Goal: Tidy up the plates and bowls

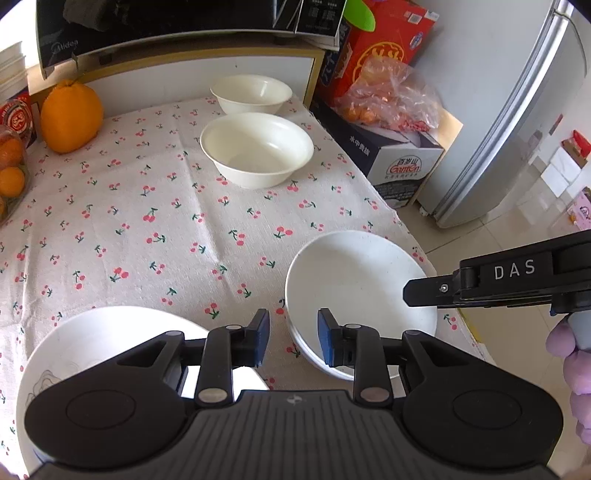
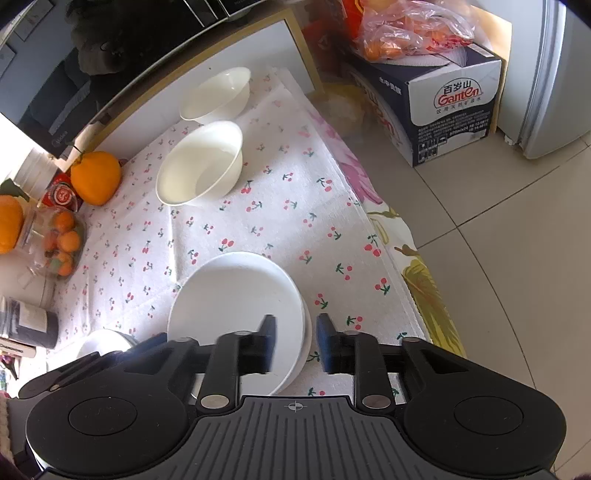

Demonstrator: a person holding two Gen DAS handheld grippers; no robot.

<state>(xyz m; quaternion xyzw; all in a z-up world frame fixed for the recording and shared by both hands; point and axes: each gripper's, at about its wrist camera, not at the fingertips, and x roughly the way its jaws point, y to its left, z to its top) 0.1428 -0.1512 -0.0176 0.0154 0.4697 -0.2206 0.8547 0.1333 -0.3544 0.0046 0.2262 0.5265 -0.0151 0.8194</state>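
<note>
A stack of white plates [image 1: 360, 284] [image 2: 236, 302] lies on the cherry-print cloth [image 1: 147, 206] near the table's right edge. My left gripper [image 1: 294, 338] is open, and its jaws straddle the stack's left rim without pressing it. My right gripper [image 2: 297, 343] is open too, with the stack's right rim in the gap between its jaws. One right finger [image 1: 424, 291] reaches in over the plate from the right. Another white plate [image 1: 110, 343] [image 2: 103, 341] lies at the near left, partly hidden under my left gripper. Two cream bowls [image 1: 256, 147] [image 1: 251, 94] stand apart at the back.
A large orange fruit [image 1: 70, 116], a clear tub of small oranges [image 2: 62, 240] and a microwave [image 1: 166, 29] line the left and back. Beyond the table's right edge stand a Ganten box [image 1: 399, 162], a bag of oranges [image 1: 391, 96] and a fridge [image 1: 517, 110]. A purple-gloved hand [image 1: 569, 354] shows at right.
</note>
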